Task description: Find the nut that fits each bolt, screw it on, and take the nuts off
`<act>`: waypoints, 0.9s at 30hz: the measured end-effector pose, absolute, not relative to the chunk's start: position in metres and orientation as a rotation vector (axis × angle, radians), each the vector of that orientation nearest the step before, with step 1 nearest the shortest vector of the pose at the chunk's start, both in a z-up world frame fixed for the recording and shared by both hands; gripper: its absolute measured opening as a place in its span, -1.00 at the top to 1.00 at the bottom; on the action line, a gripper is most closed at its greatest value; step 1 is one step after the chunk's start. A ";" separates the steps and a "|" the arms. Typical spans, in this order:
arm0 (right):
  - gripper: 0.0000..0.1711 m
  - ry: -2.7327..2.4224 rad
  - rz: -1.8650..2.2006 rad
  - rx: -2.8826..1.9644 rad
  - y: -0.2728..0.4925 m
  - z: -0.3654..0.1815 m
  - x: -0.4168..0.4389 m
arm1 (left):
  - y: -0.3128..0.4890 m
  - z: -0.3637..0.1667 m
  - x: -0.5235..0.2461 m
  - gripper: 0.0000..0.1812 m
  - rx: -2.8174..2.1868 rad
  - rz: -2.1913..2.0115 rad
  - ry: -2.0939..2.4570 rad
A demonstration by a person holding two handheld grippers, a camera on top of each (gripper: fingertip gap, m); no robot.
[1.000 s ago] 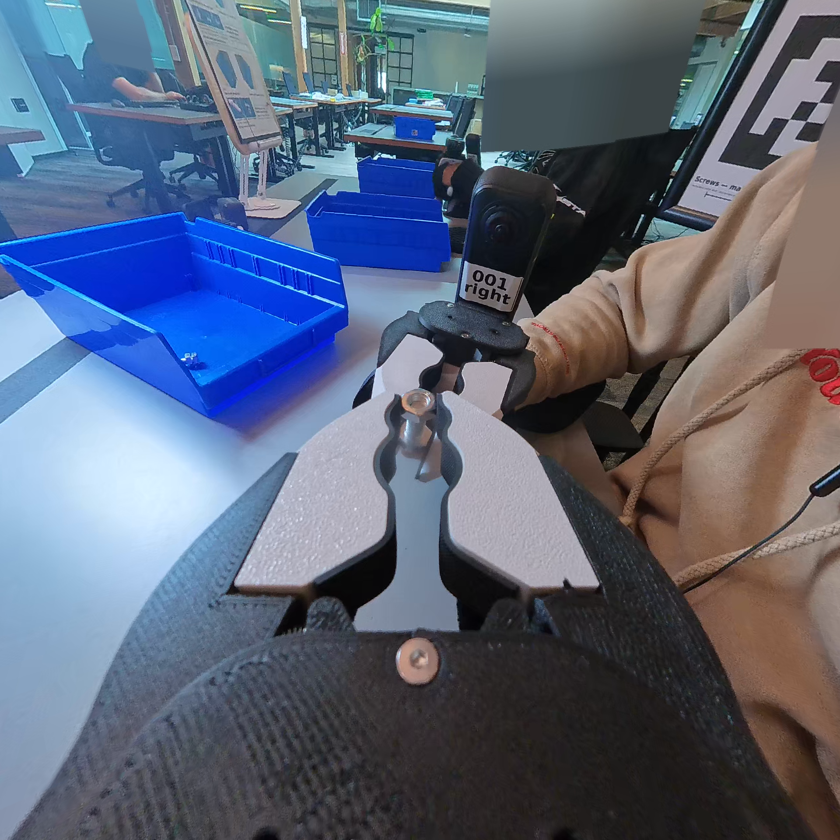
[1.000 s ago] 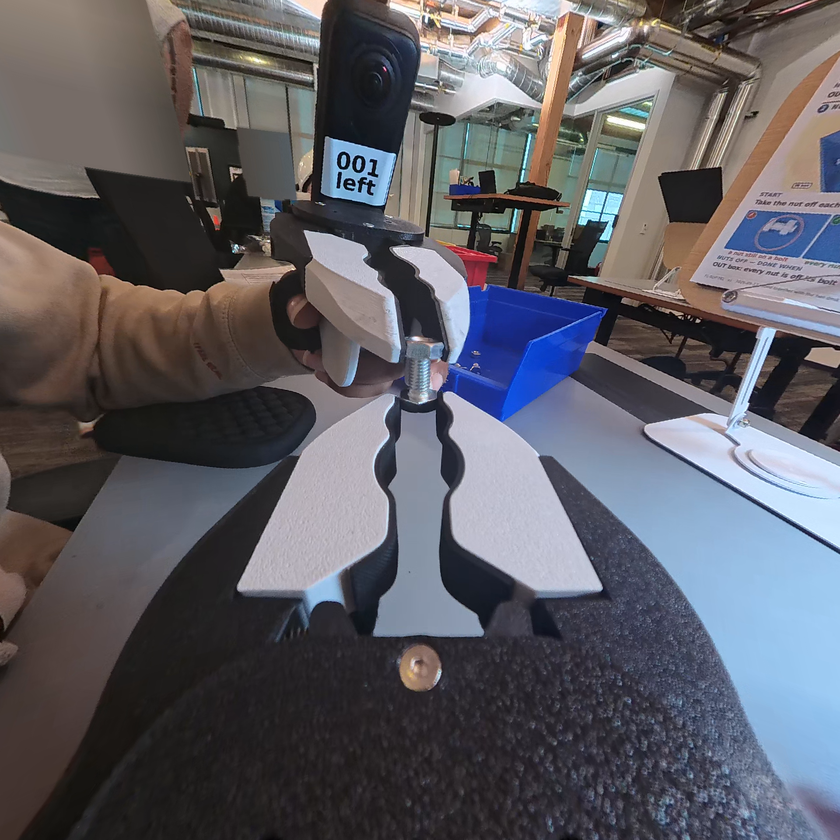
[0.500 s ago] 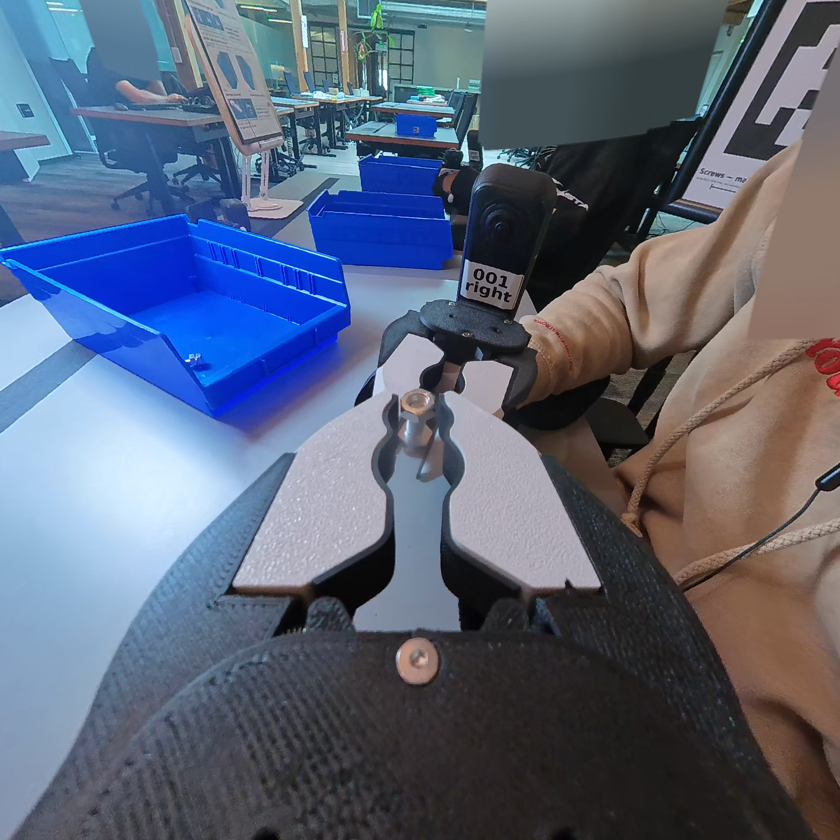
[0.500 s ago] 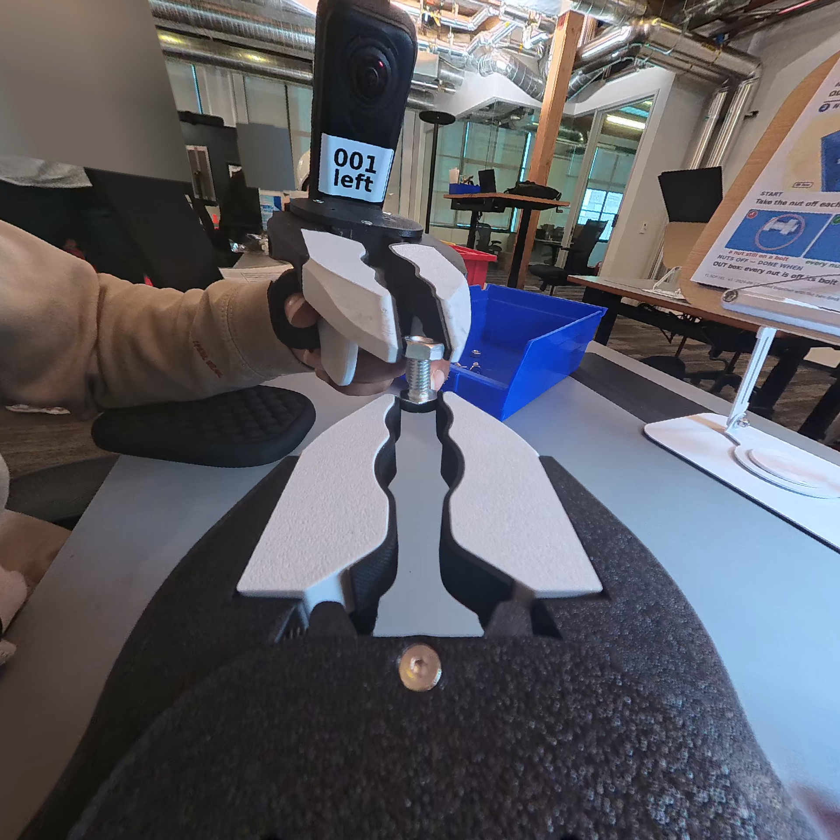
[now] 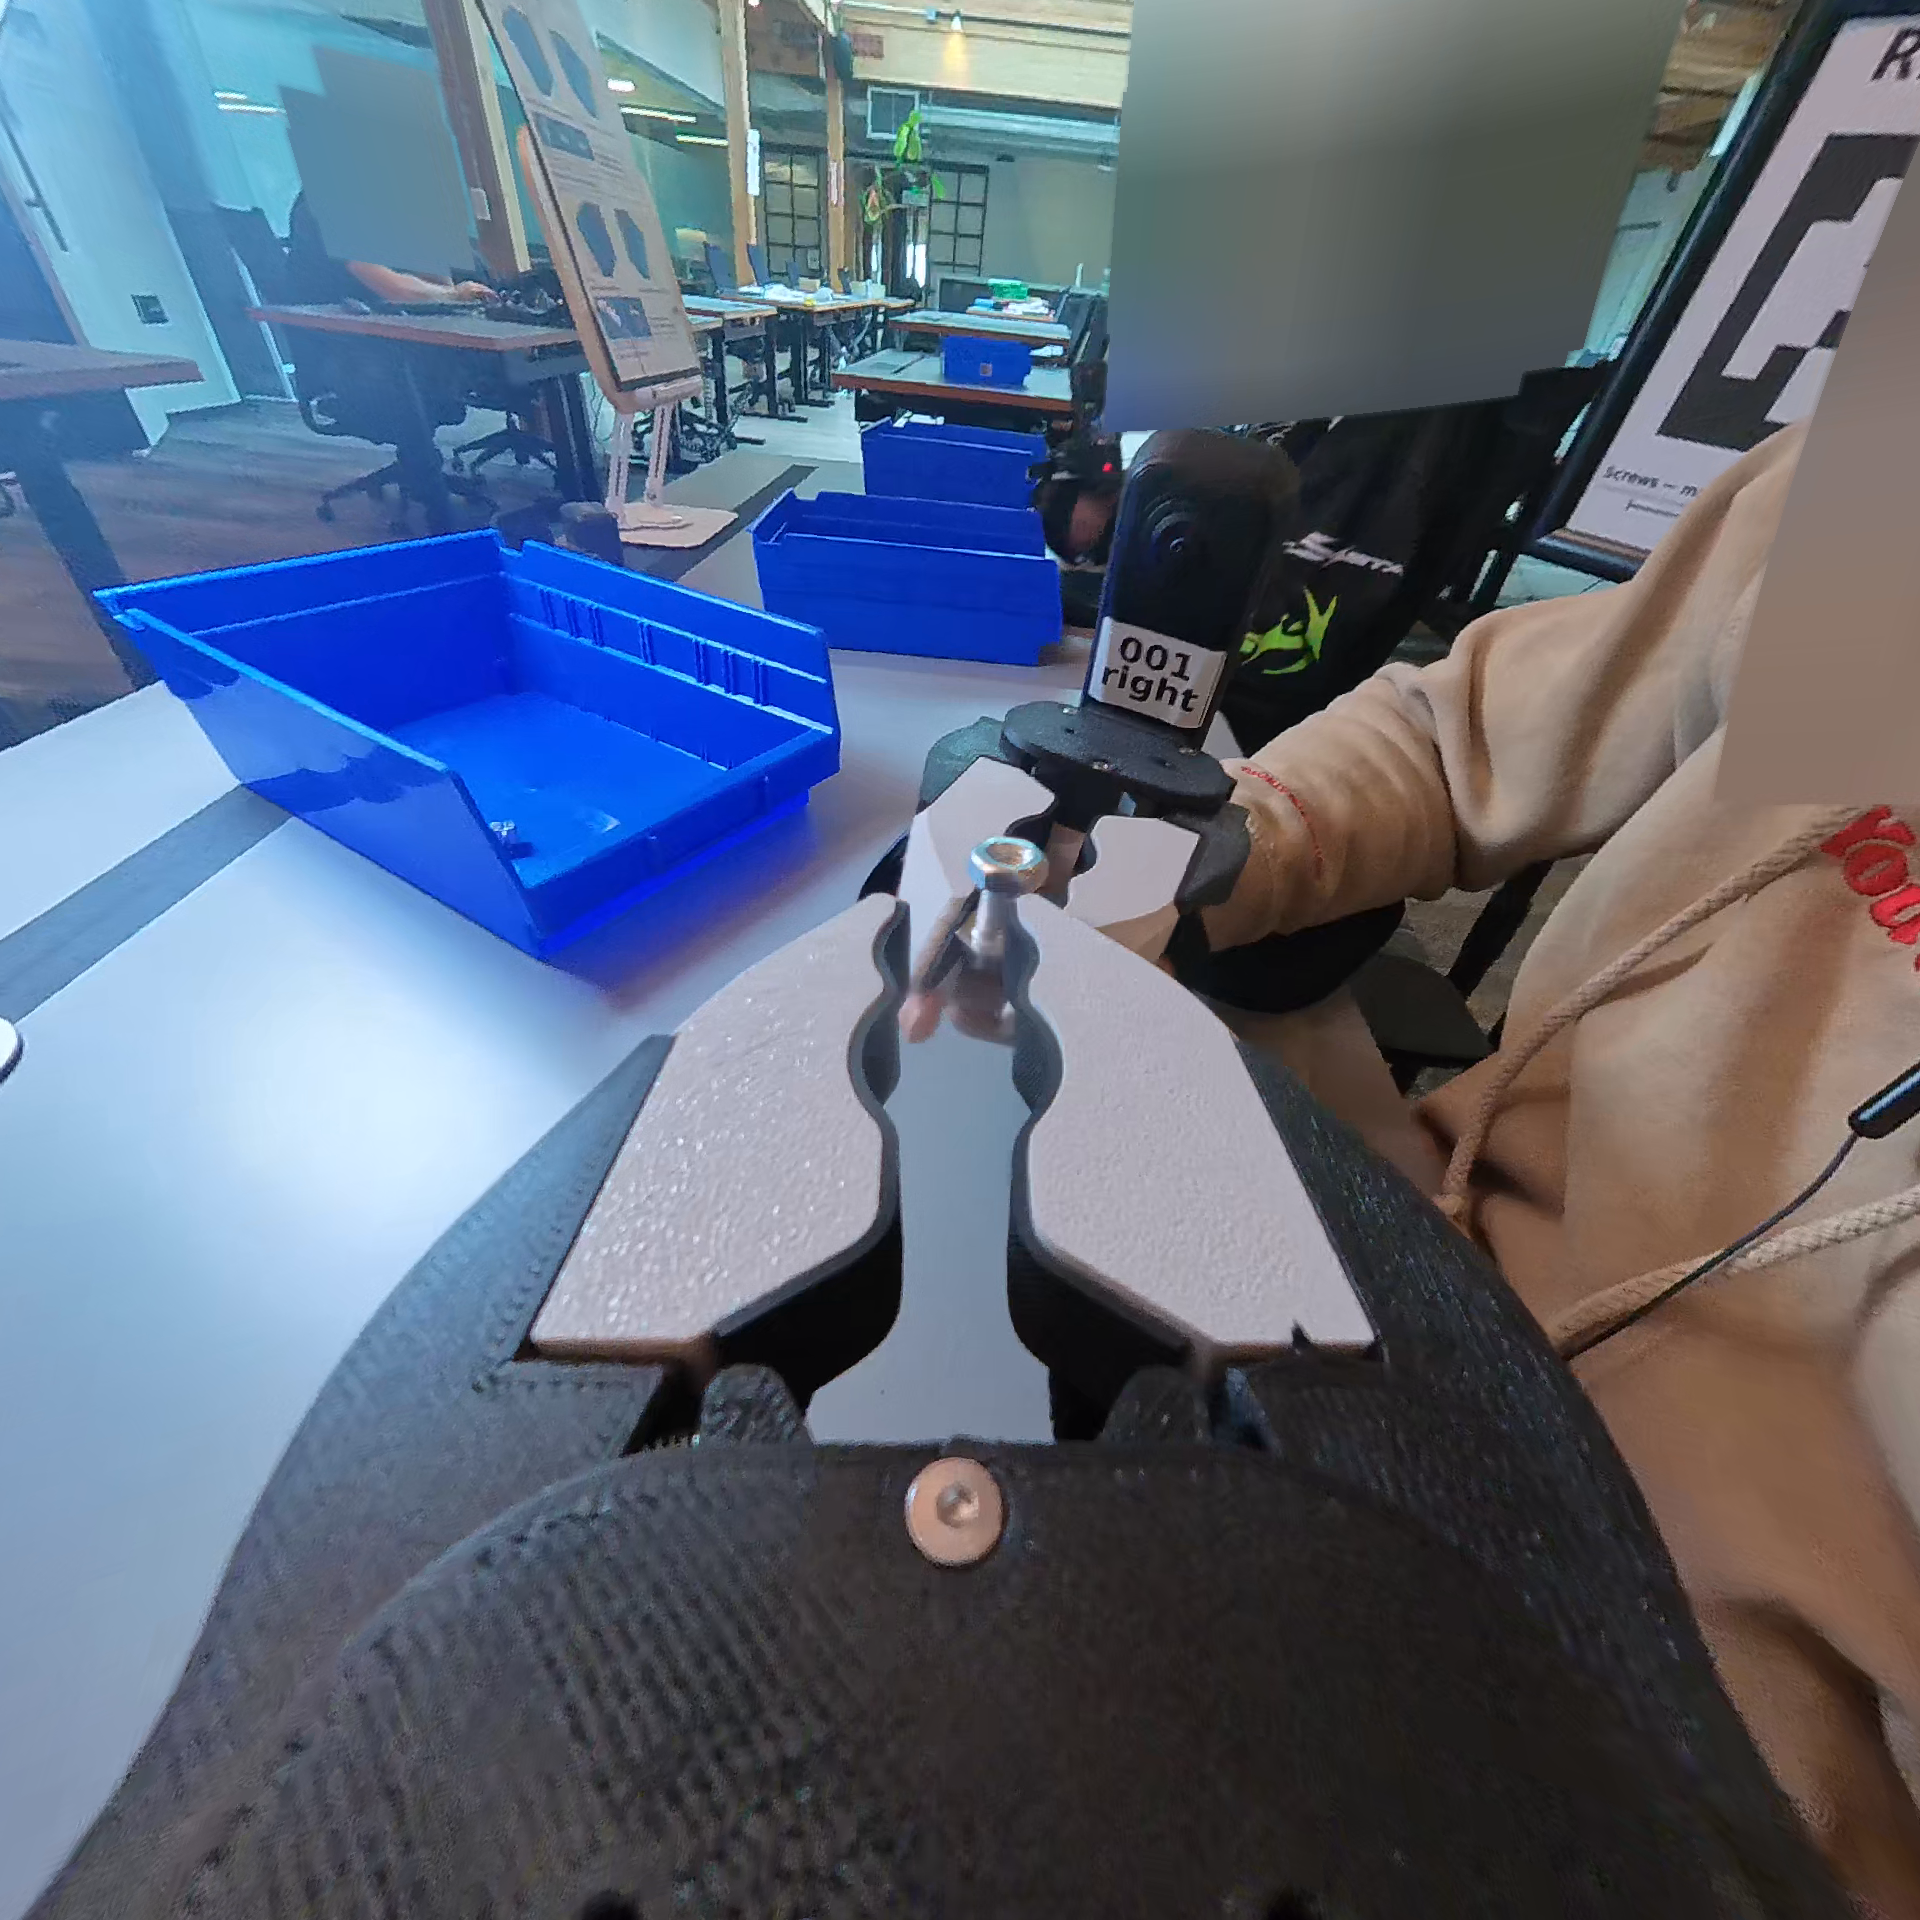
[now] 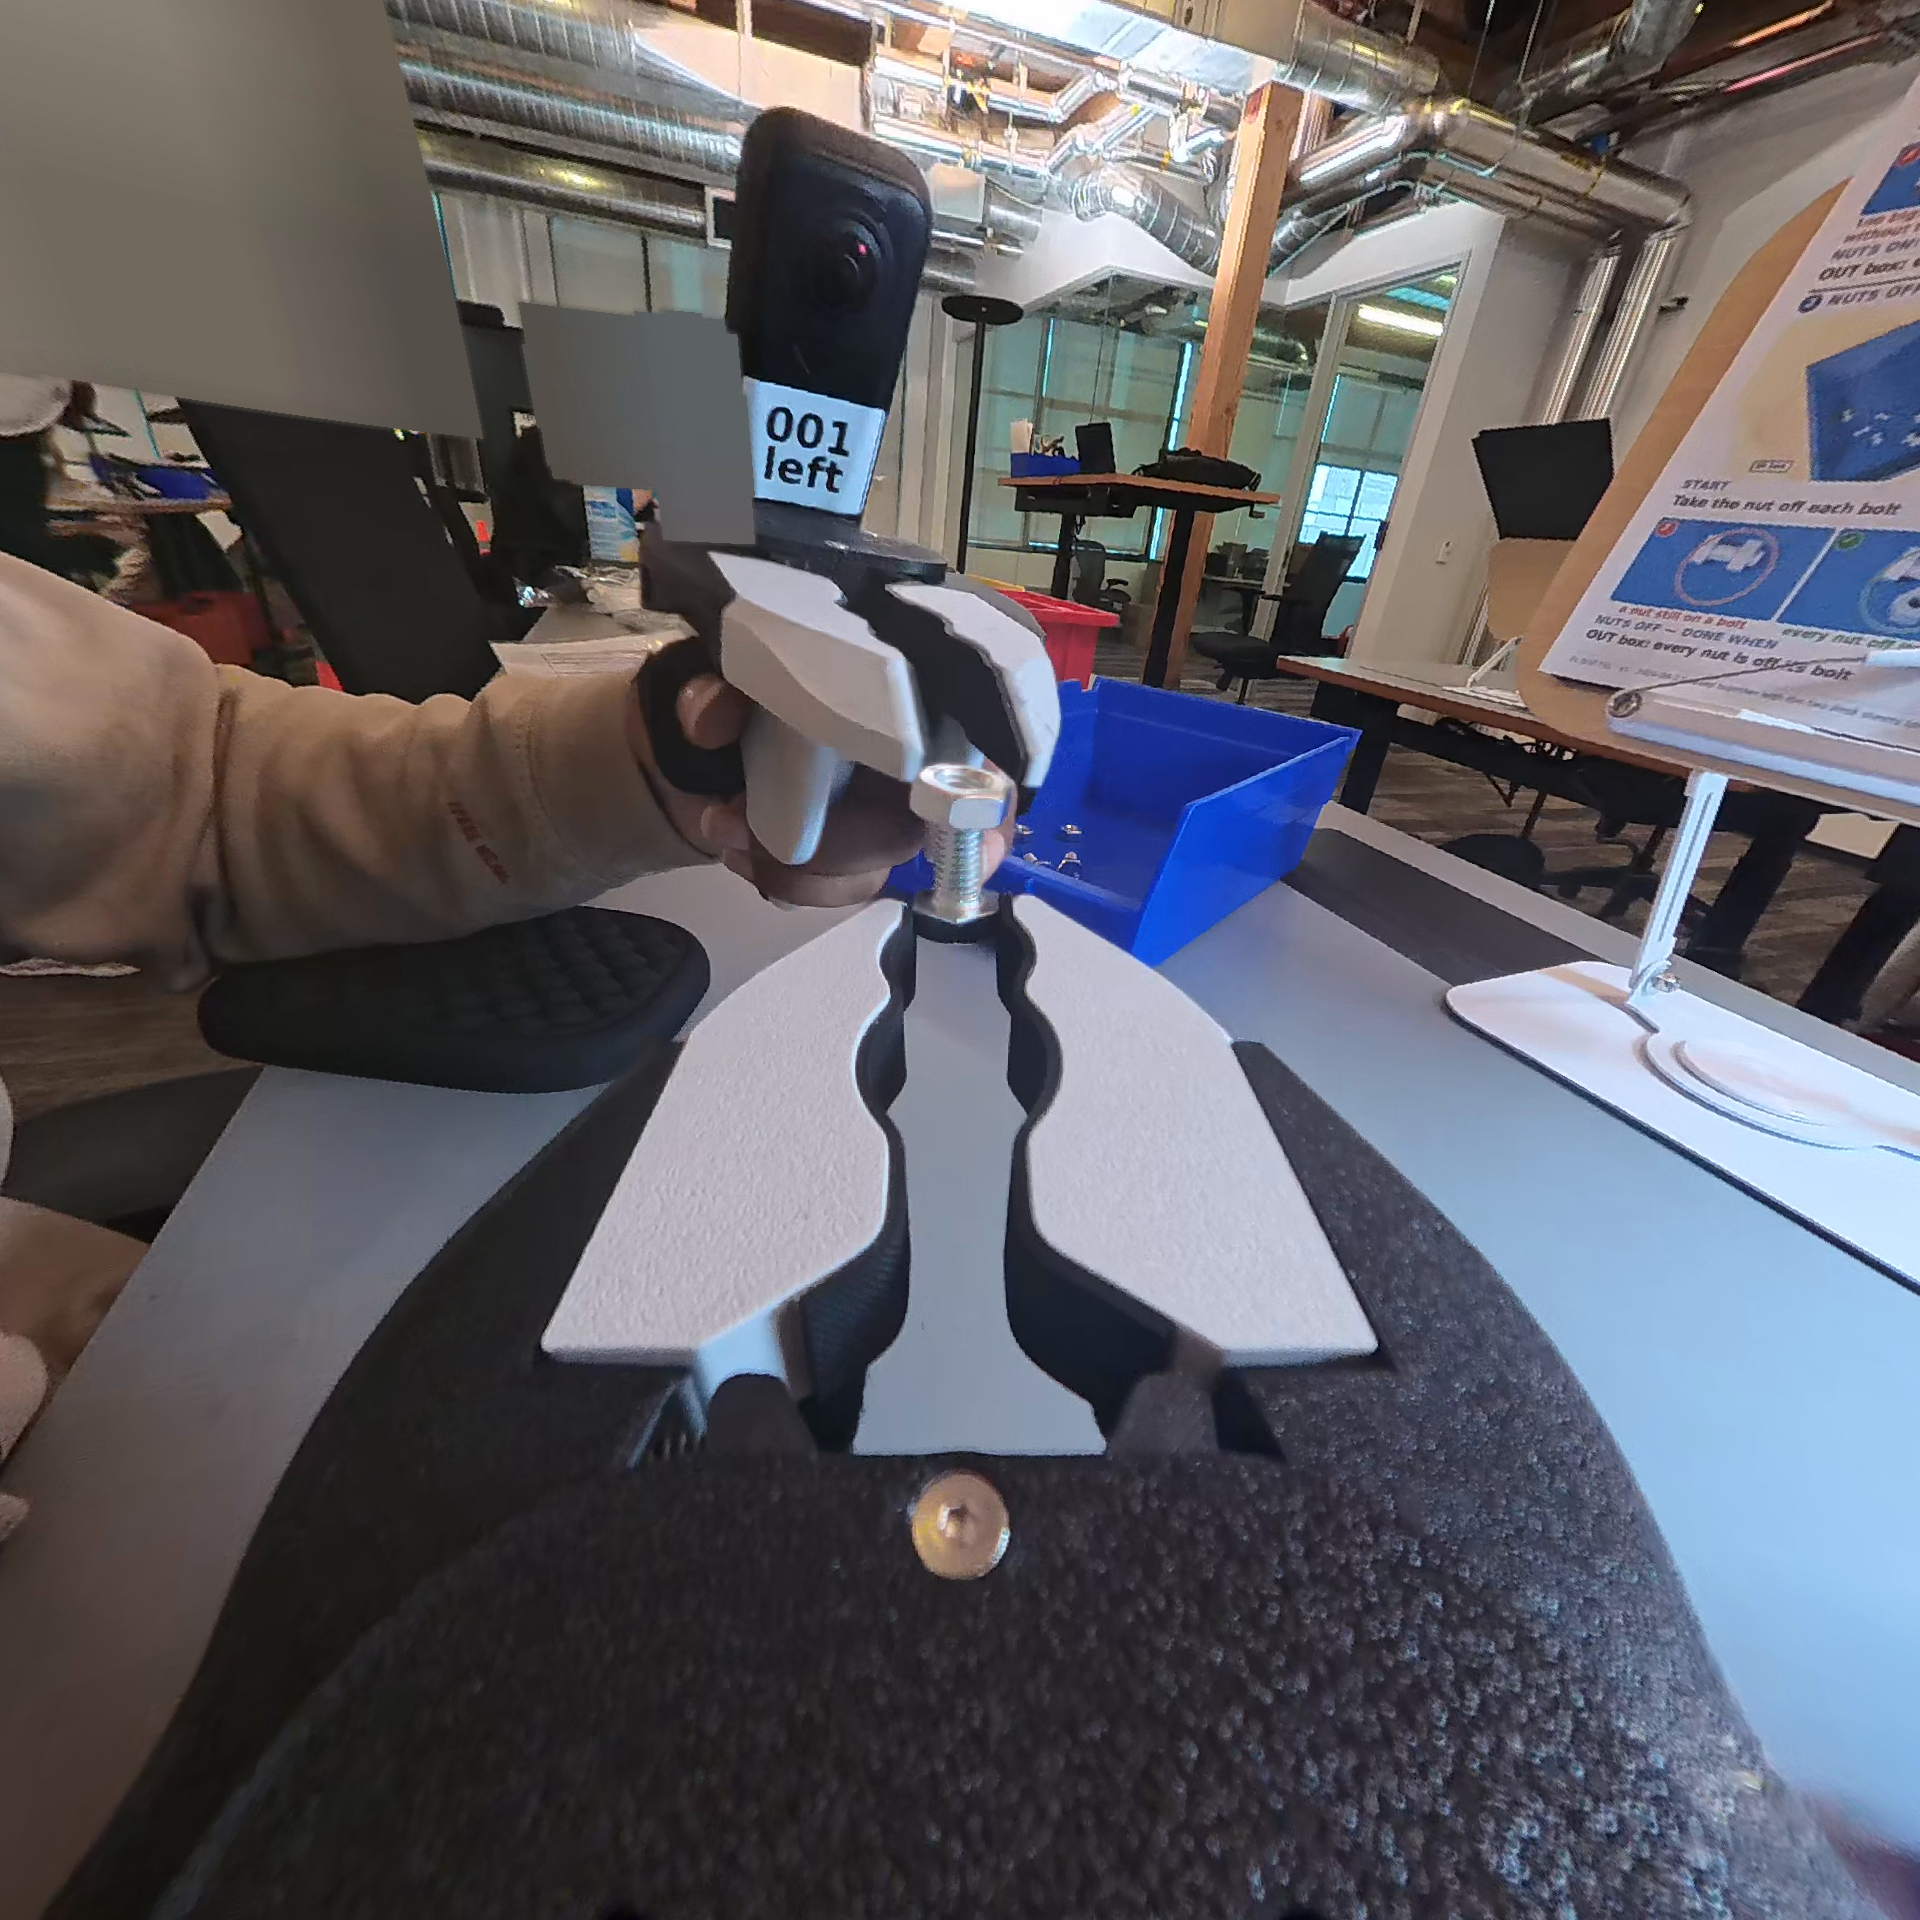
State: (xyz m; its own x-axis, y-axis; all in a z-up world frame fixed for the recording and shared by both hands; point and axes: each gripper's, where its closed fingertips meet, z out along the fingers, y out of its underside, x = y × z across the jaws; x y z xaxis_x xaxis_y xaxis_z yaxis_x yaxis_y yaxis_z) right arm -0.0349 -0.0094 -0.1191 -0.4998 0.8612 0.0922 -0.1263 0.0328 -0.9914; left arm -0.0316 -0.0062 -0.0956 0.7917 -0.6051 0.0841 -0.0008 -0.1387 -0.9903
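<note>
bins (image 5: 623, 727) of blue plastic flank bolt (image 6: 958, 862); sign stand (image 6: 1662, 997) nearby.

The left gripper (image 5: 961, 940) points across the grey desk (image 5: 229, 1122) with its white fingers (image 5: 769, 1122) parted, and a silver bolt (image 5: 987, 935) stands upright just past their tips with a nut (image 5: 1006, 864) at its top end. Whether the fingers touch the bolt cannot be told. Facing it, the right gripper (image 5: 1039, 852) is held by a hand in a beige sleeve (image 5: 1455, 748), and a blue bin (image 5: 644, 675) sits on the desk to the left with one small metal part (image 5: 505, 829) inside.
</note>
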 end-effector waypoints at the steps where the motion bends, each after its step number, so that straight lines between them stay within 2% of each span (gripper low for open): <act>1: 0.83 -1.525 1.577 -0.784 -0.009 -0.120 -0.036 | -0.007 -0.094 -0.029 0.80 -1.630 -0.574 0.492; 8: 0.83 -1.539 1.559 -0.789 -0.011 -0.123 -0.037 | -0.001 -0.102 -0.022 0.74 -1.647 -0.565 0.495; 13: 0.83 -1.518 1.577 -0.791 -0.007 -0.119 -0.036 | -0.002 -0.094 -0.038 0.82 -1.611 -0.563 0.429; 21: 0.83 -1.533 1.570 -0.800 -0.009 -0.123 -0.037 | 0.000 -0.099 -0.024 0.74 -1.620 -0.551 0.472; 23: 0.83 -1.517 1.586 -0.802 -0.007 -0.120 -0.036 | 0.001 -0.097 -0.034 0.84 -1.621 -0.540 0.430; 27: 0.83 -1.506 1.589 -0.808 -0.005 -0.118 -0.037 | 0.001 -0.093 -0.041 0.82 -1.602 -0.530 0.400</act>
State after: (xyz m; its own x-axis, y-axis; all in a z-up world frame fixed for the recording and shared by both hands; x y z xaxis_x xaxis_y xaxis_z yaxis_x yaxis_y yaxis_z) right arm -0.0367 -0.0052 -0.1180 -0.4883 0.8700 0.0682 -0.1145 0.0136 -0.9933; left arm -0.0412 0.0005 -0.0927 0.8296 -0.5492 0.1007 0.0540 -0.1007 -0.9935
